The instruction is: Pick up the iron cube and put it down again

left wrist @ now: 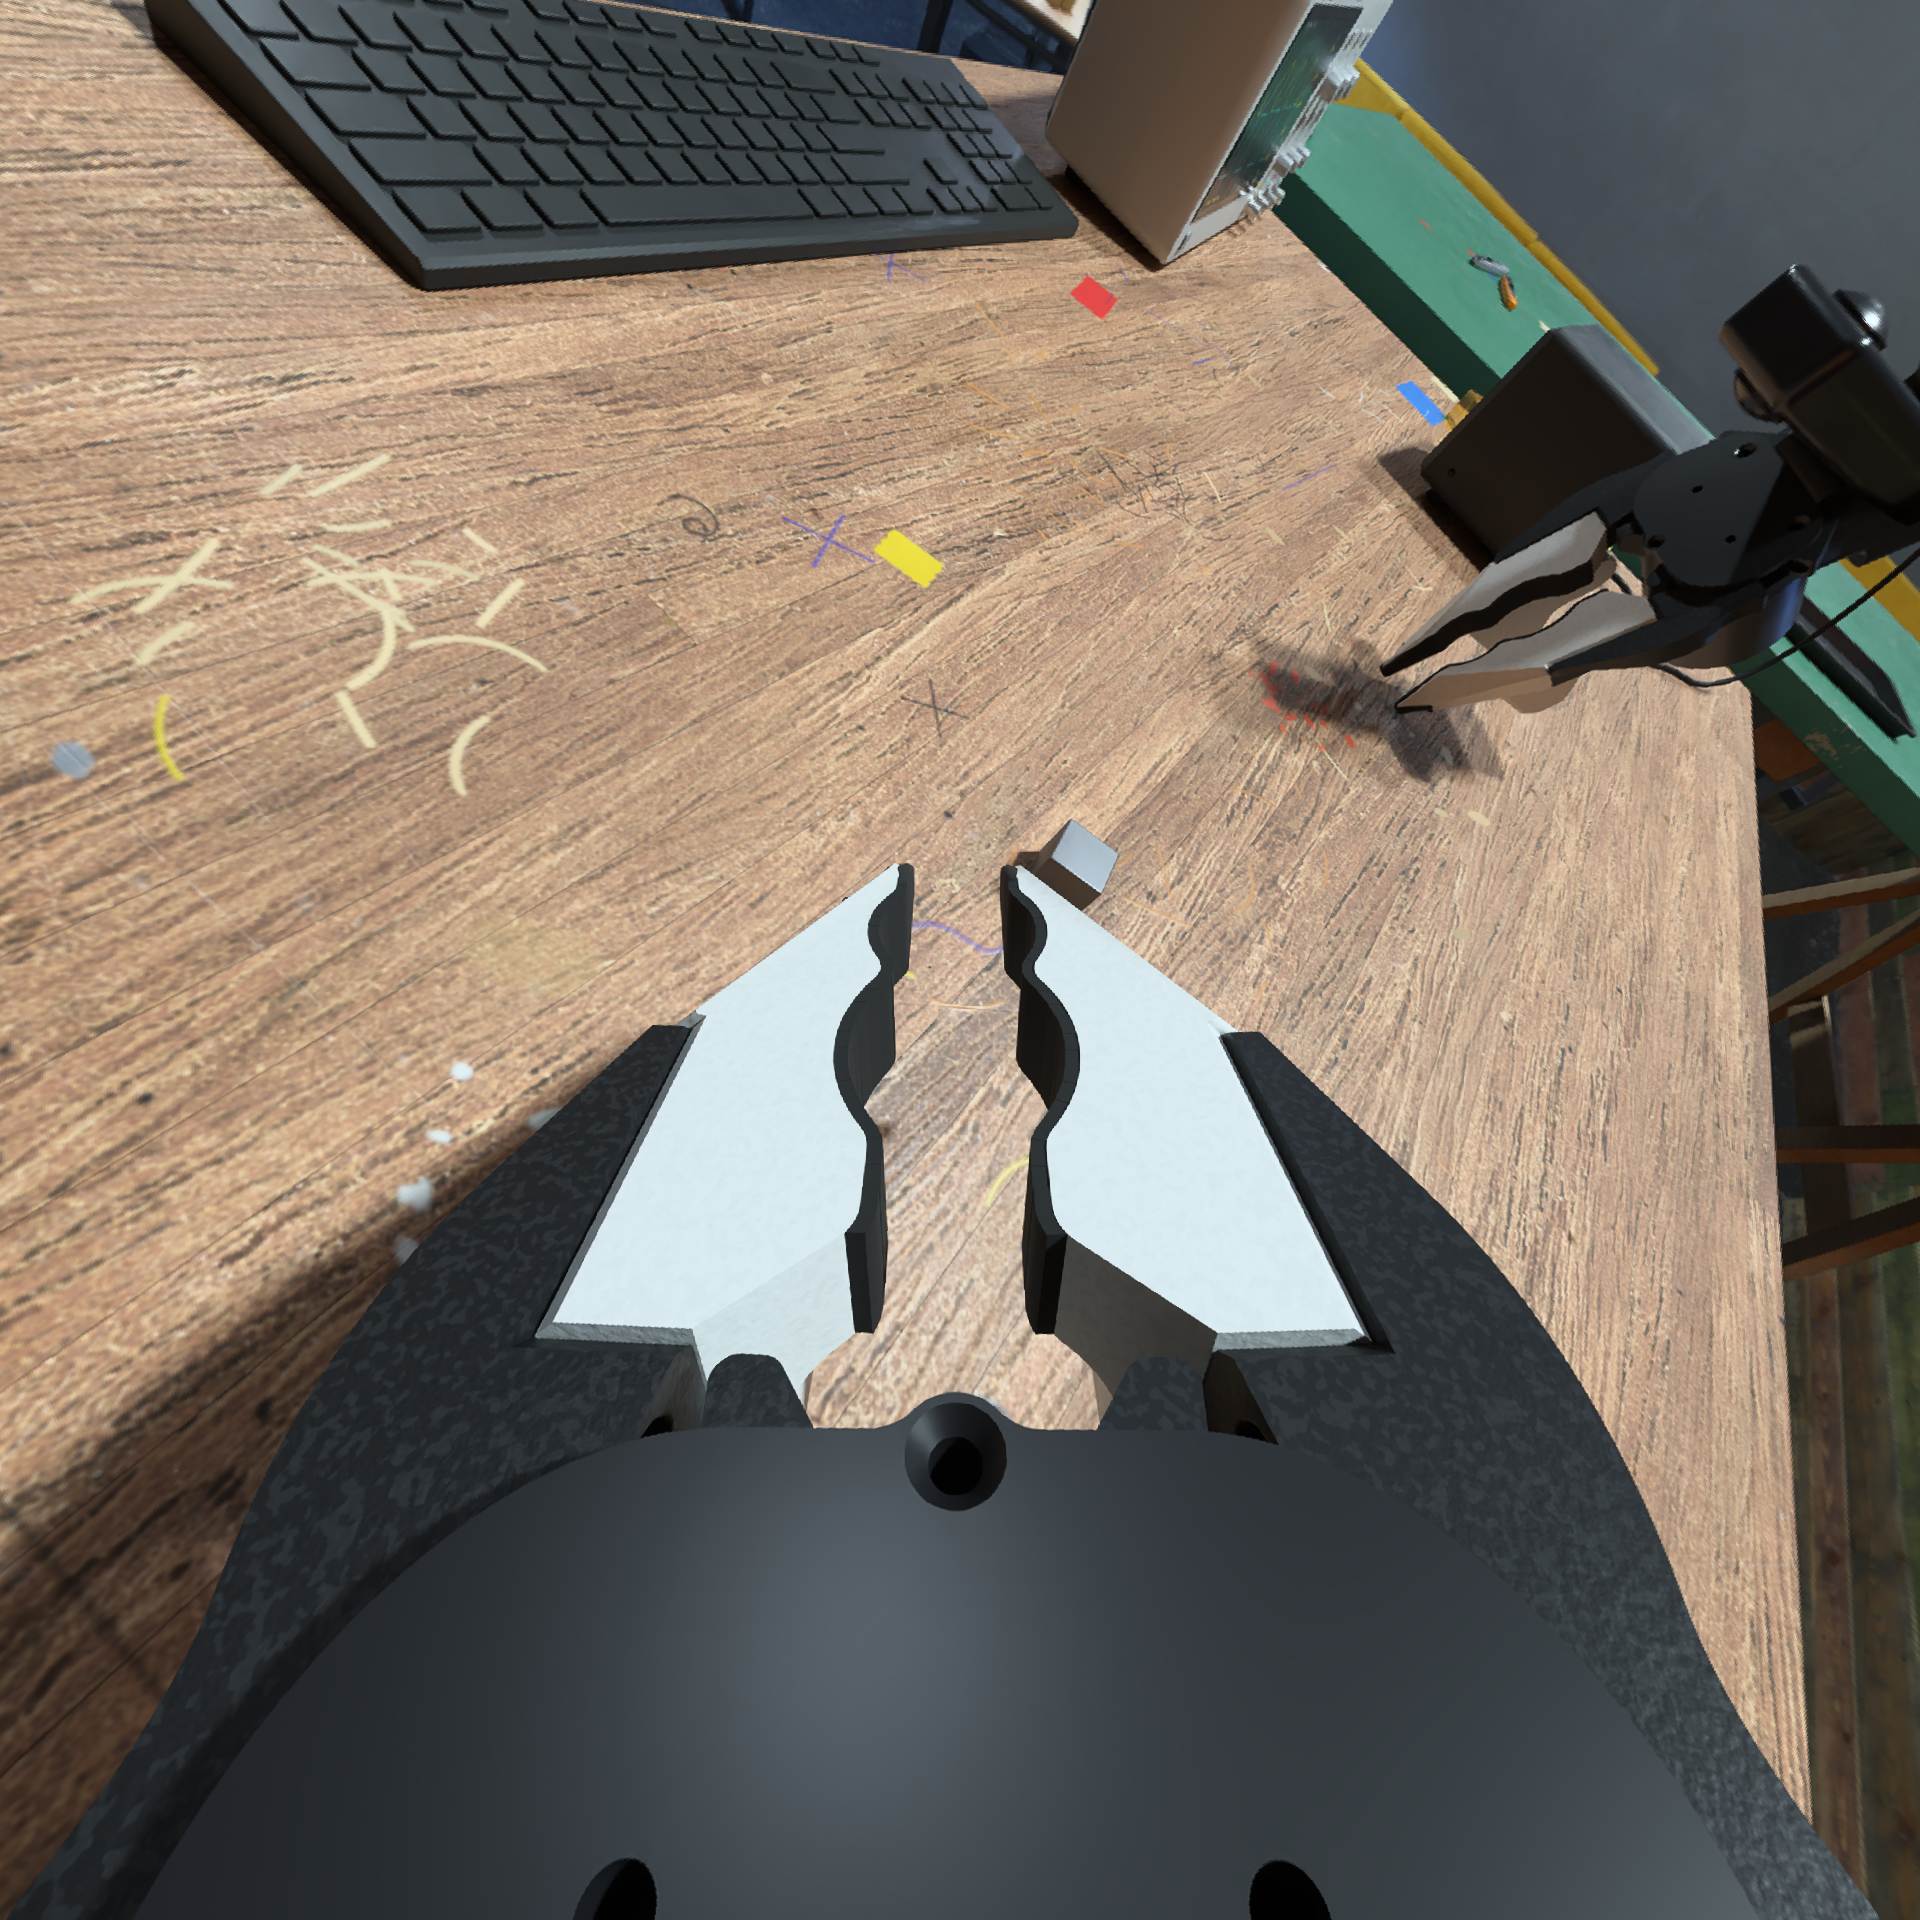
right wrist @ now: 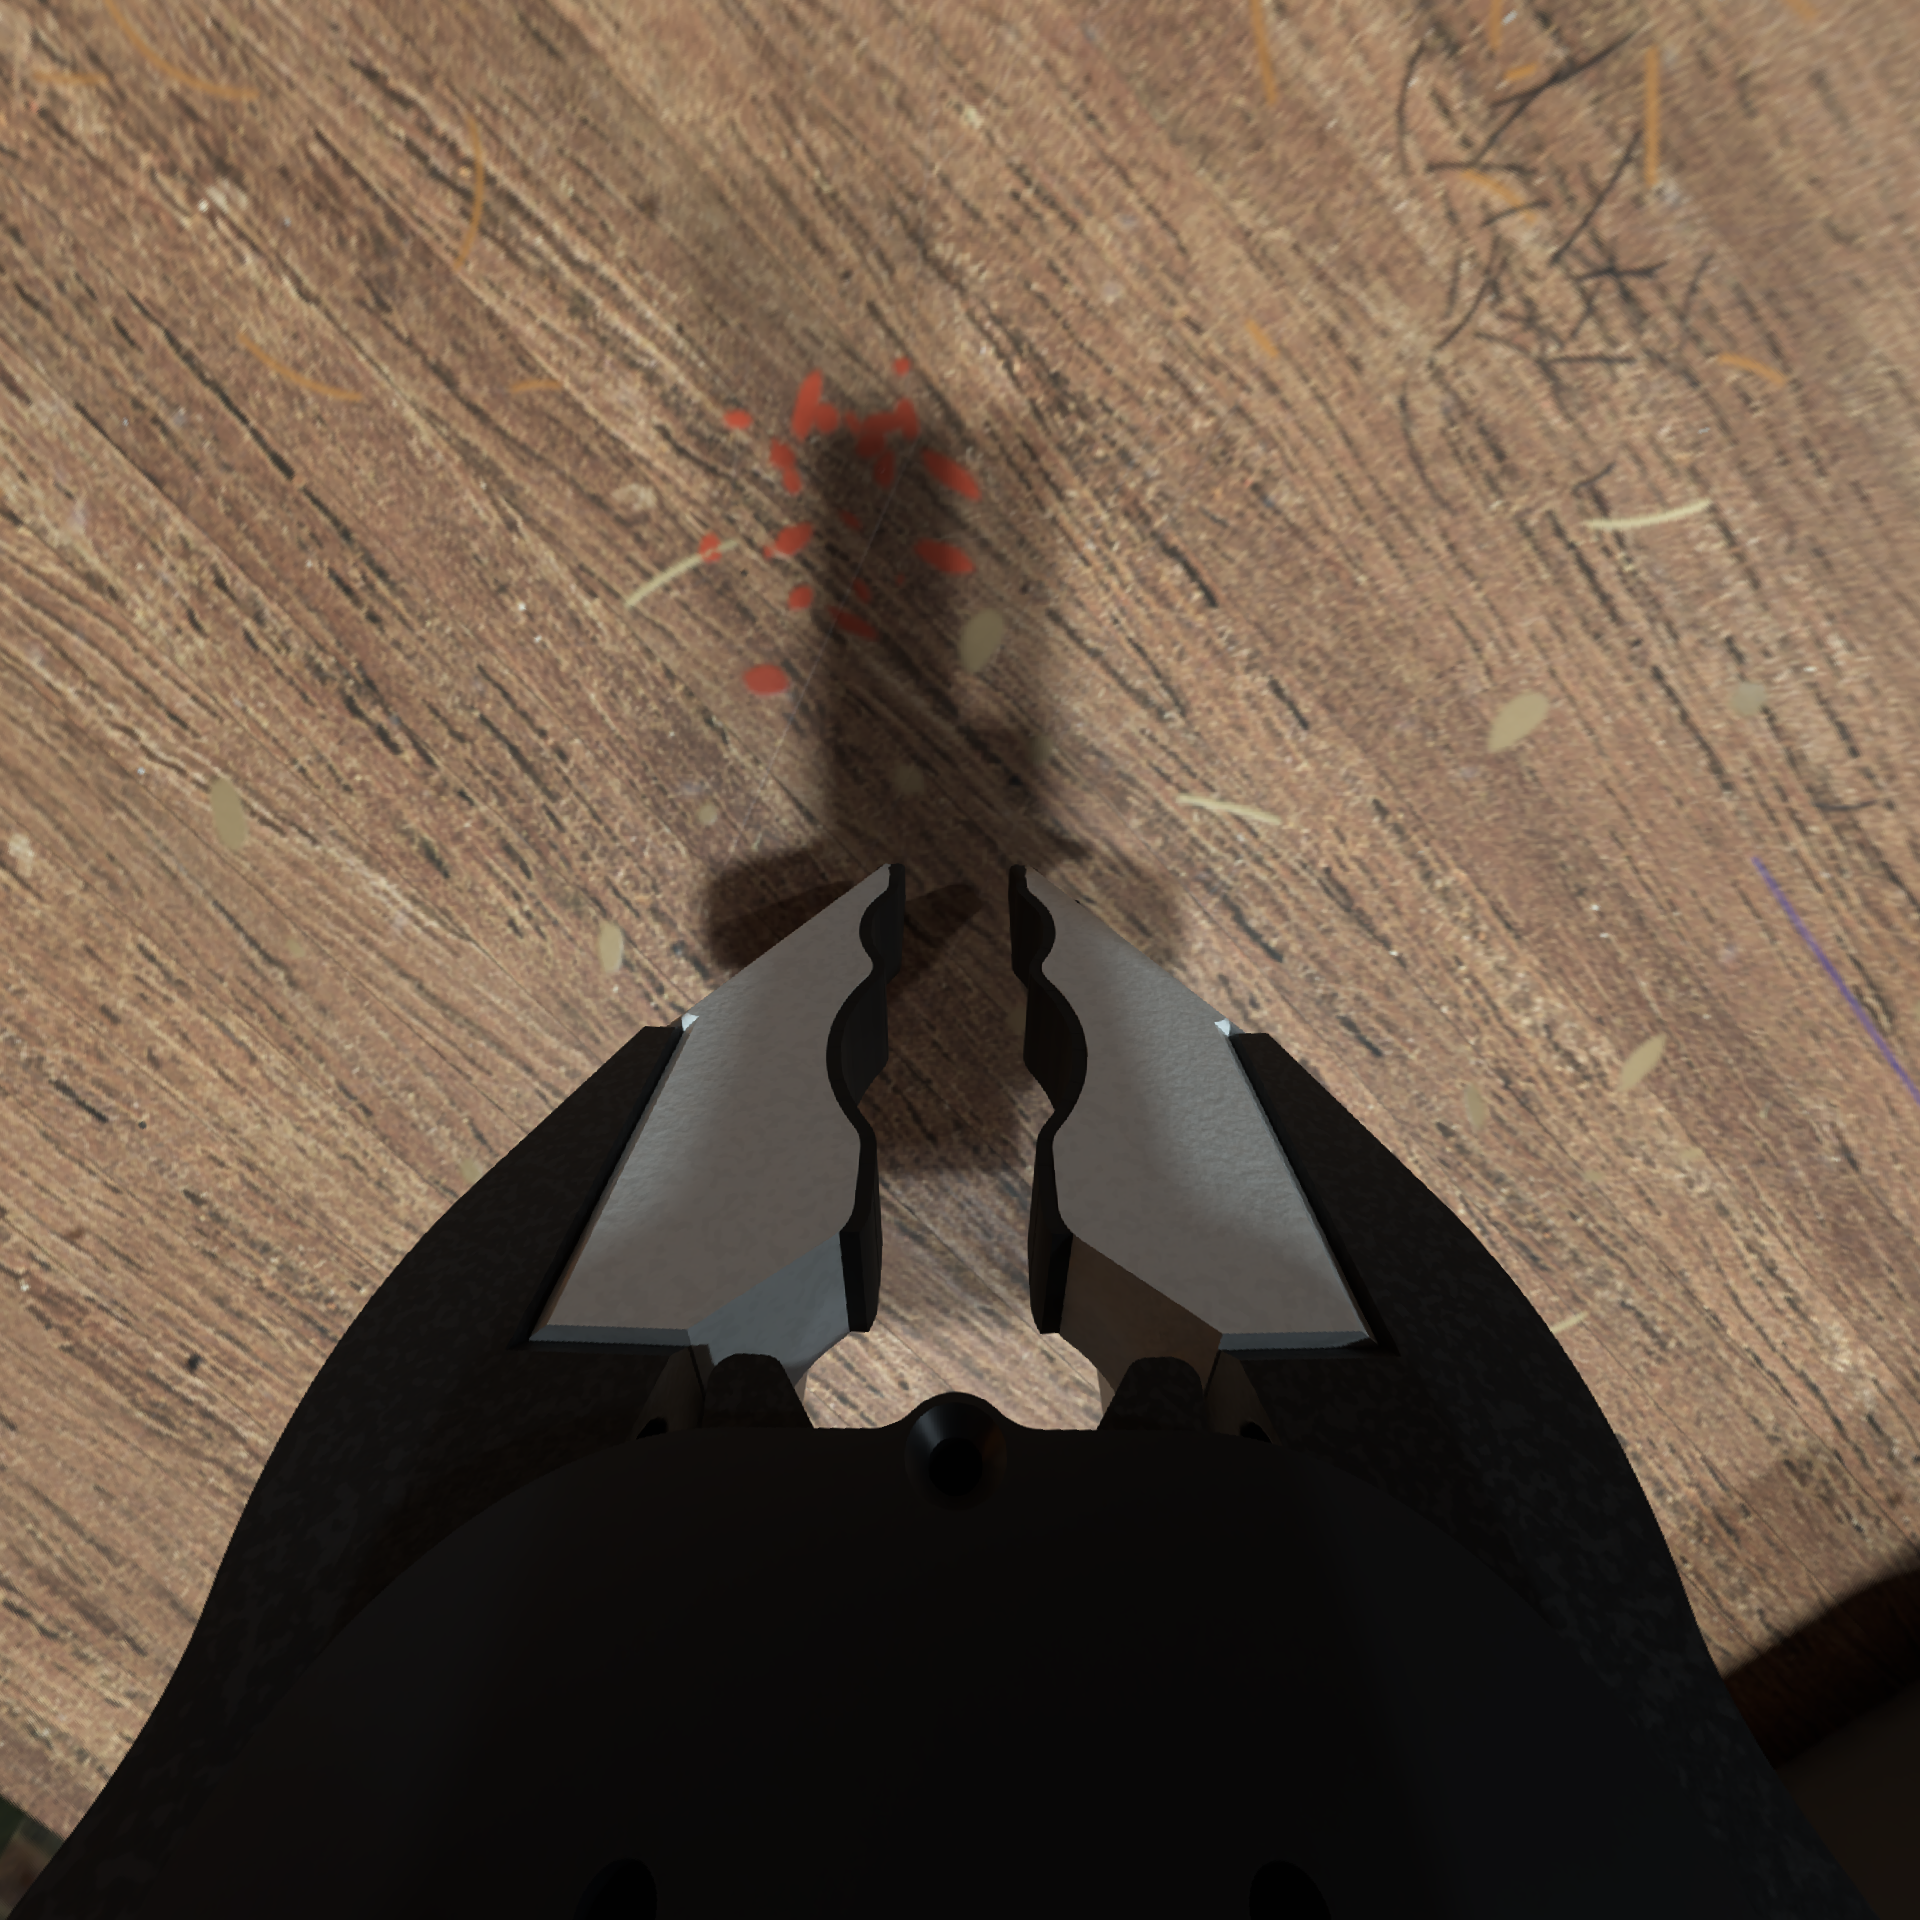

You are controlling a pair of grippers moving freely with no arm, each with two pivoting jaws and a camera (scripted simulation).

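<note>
wood grain fills both views: a scratched table (left wrist: 520,935) marked with pen lines and paint flecks. nearest in the left wrist view, the left gripper (left wrist: 956,883) hangs over the table with its two pale fingers spread apart and nothing between them. the cube (left wrist: 1081,857), small and grey metal, sits on the table just beyond the tip of that gripper's right-hand finger, a little to the right of the gap, not inside it (whether the fingertip touches it cannot be told). beyond the cube and to its left lies a yellow patch (left wrist: 908,556); farther beyond the cube, a red patch (left wrist: 1093,297); to the cube's far right, near the table edge, a blue patch (left wrist: 1418,401). right of the cube and farther off, the right gripper (left wrist: 1397,686) hovers low over the table, tips pointing toward a cluster of red flecks (left wrist: 1299,701) and its own shadow. behind it stands a black box (left wrist: 1548,416). farthest from the cube, a black keyboard (left wrist: 623,125) lies along the back, with a tan box (left wrist: 1195,114) at its right end.

in the right wrist view, the right gripper (right wrist: 956,883) also has its fingers parted and empty, aimed down at the table (right wrist: 312,623), with the red flecks (right wrist: 831,499) just ahead of its tips. the cube does not appear there.
</note>
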